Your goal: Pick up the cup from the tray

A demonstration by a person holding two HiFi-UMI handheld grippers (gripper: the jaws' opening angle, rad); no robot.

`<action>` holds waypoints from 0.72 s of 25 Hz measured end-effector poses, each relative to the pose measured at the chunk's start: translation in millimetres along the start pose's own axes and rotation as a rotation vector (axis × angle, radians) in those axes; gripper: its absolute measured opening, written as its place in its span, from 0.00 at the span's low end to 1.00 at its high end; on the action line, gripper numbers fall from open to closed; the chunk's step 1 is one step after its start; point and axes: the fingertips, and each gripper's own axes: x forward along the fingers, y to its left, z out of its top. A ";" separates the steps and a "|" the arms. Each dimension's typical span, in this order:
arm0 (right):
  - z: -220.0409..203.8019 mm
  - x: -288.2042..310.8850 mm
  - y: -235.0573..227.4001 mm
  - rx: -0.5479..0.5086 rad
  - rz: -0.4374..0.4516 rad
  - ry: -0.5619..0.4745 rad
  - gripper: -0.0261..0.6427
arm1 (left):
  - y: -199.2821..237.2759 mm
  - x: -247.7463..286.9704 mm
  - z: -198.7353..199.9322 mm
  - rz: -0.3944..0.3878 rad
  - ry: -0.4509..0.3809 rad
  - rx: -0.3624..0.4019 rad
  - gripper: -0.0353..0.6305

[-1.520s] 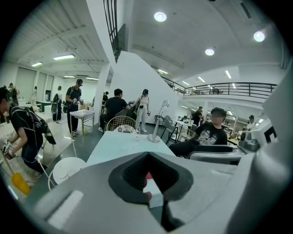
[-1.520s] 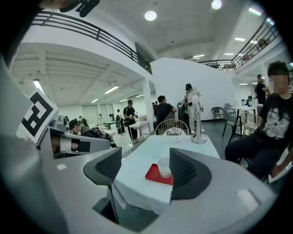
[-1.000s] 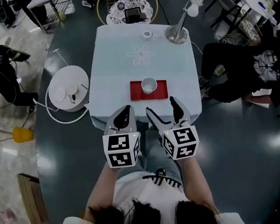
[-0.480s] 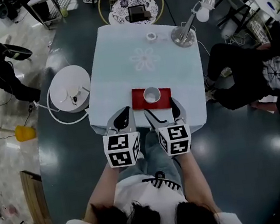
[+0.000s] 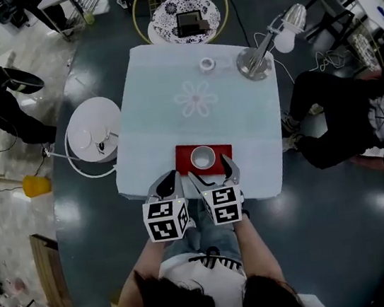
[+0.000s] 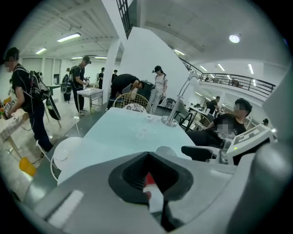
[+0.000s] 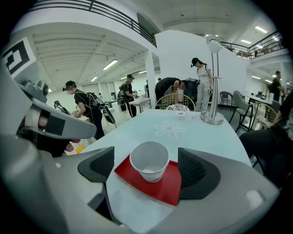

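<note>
A white paper cup [image 5: 203, 157] stands upright on a red tray [image 5: 183, 153] near the front edge of a pale blue table [image 5: 173, 123]. My right gripper [image 5: 211, 174] is open at the tray's near edge. In the right gripper view the empty cup [image 7: 149, 161] sits on the tray [image 7: 165, 188] just ahead of the gap, and the right gripper [image 7: 146, 172] has one dark pad on each side, neither touching it. My left gripper [image 5: 168, 183] hangs at the table's front edge, left of the tray. In its own view the left gripper [image 6: 149, 183] is shut and empty.
A desk lamp [image 5: 258, 60] and a small tape roll [image 5: 207, 63] stand at the table's far side, with a flower print [image 5: 196, 99] mid-table. A round white stand [image 5: 94, 128] is left of the table, a wicker chair [image 5: 179, 4] behind it, and a seated person [image 5: 358, 117] to the right.
Both grippers have moved forward to the table's front edge. The open right jaws have closed in on the cup. The left gripper stays shut.
</note>
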 end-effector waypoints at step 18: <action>-13.3 52.7 -3.3 -0.067 0.112 0.178 0.68 | 12.7 53.4 -4.8 0.090 0.116 -0.013 0.05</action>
